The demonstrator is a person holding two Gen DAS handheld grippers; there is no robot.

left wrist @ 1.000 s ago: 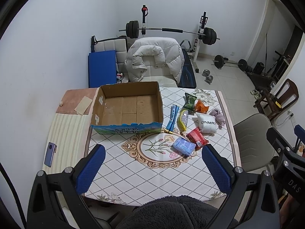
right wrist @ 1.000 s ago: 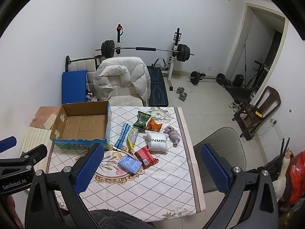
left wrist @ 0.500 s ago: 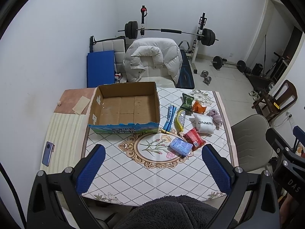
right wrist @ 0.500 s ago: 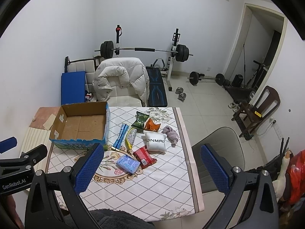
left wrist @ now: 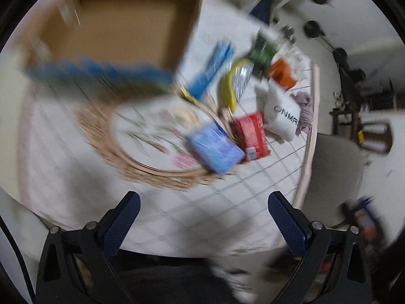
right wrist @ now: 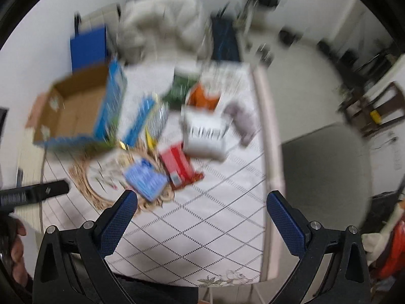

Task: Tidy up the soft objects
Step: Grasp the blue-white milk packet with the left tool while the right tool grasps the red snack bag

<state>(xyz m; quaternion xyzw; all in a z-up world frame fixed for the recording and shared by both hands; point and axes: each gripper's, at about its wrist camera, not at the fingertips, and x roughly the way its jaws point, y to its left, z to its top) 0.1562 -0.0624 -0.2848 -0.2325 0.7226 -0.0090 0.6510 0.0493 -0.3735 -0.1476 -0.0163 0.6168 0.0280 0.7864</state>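
Both views are motion-blurred. An open, empty cardboard box point(left wrist: 119, 22) point(right wrist: 73, 109) stands at the table's left. To its right lie several soft packs: a blue pack point(left wrist: 215, 149) point(right wrist: 145, 179), a red pack point(left wrist: 250, 134) point(right wrist: 178, 164), a white pillow pack point(left wrist: 281, 111) point(right wrist: 205, 134), a grey cloth point(left wrist: 305, 109) point(right wrist: 240, 119), a green pack point(left wrist: 260, 50), an orange pack point(left wrist: 281, 72) point(right wrist: 202, 96), a long blue pack point(left wrist: 210, 73) and a yellow-silver pack point(left wrist: 235, 81). My left gripper point(left wrist: 203, 220) and right gripper point(right wrist: 201, 217) are open, empty, above the table's near part.
The patterned tablecloth point(right wrist: 202, 228) covers the table. A grey chair point(right wrist: 326, 167) stands at the table's right side. A white jacket on a chair point(right wrist: 162, 22) and gym weights are behind the table. The left gripper's body point(right wrist: 33, 192) shows at the right view's left edge.
Both grippers have dropped quickly toward the table and the packs; the views now sit much closer and are blurred. Both grippers stay open.
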